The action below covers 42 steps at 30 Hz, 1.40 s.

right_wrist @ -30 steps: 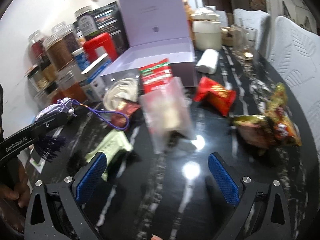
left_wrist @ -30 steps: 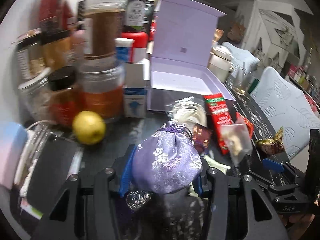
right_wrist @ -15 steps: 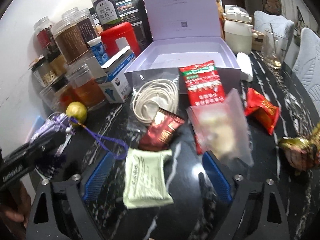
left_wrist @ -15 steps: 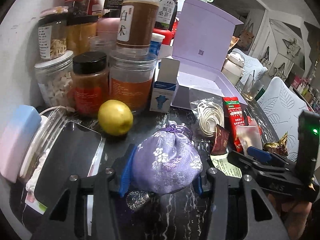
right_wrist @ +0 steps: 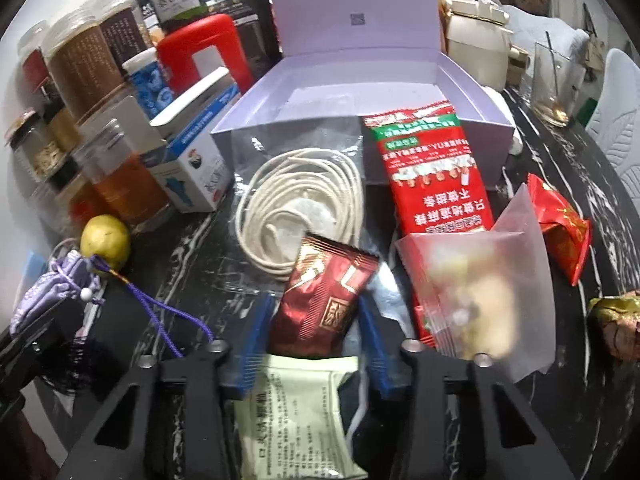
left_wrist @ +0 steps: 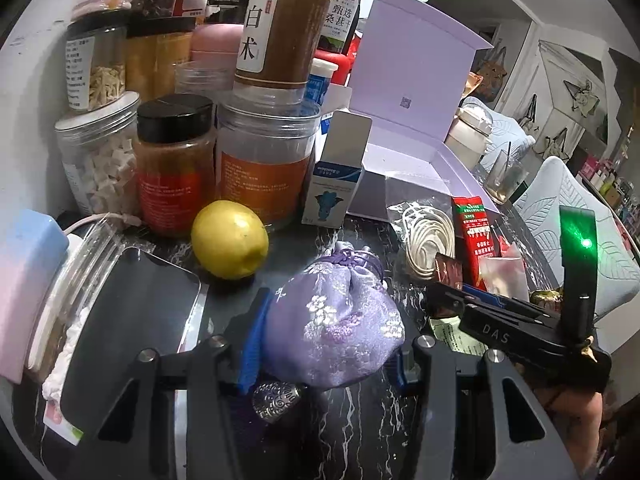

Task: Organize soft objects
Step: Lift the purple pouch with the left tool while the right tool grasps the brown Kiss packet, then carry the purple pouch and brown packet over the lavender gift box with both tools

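on the dark marbled worktop [right_wrist: 624,216], the left hand-held gripper [left_wrist: 324,344] is clamped on a lilac drawstring pouch [left_wrist: 334,332] near a lemon [left_wrist: 229,239]. to the right, the right hand-held gripper [right_wrist: 312,344] is closing its blue pads around a maroon sachet [right_wrist: 324,304], just before the open lilac box [right_wrist: 360,92].
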Tool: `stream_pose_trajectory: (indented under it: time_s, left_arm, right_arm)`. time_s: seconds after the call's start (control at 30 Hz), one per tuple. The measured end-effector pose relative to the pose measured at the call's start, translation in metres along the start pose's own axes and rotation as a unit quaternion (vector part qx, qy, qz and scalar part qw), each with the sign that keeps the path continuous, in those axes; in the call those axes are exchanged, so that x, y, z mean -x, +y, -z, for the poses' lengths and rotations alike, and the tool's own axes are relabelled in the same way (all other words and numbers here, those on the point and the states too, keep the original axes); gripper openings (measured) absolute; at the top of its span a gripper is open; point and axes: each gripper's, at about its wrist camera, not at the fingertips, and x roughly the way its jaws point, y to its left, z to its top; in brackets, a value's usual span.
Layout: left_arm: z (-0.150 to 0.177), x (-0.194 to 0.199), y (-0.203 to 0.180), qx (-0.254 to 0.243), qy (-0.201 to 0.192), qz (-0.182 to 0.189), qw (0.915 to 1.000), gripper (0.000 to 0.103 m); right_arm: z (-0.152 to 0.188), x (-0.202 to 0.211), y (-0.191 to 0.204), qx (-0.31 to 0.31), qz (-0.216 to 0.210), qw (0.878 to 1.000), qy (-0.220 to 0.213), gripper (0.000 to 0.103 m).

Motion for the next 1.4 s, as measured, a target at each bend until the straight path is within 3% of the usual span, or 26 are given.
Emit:
stream_pose_trajectory:
  time_s: [0.17, 1.13, 1.4]
  left_arm:
    - [0.002, 0.000, -0.005, -0.006, 0.002, -0.002, 1.0000, 0.049]
    - [0.010, 0.070, -0.102, -0.088, -0.052, 0.023, 0.9945, 0.049]
    - [0.014, 0.080, -0.119, -0.094, -0.057, 0.047, 0.9929, 0.049]
  right_arm:
    - [0.001, 0.007, -0.007, -0.002, -0.010, 1.000, -0.016, 0.031]
    - [0.051, 0.147, -0.030, 0.014, -0.053, 0.994, -0.098, 0.031]
    - [0.064, 0.175, -0.035, 0.022, -0.060, 0.991, -0.117, 0.031]
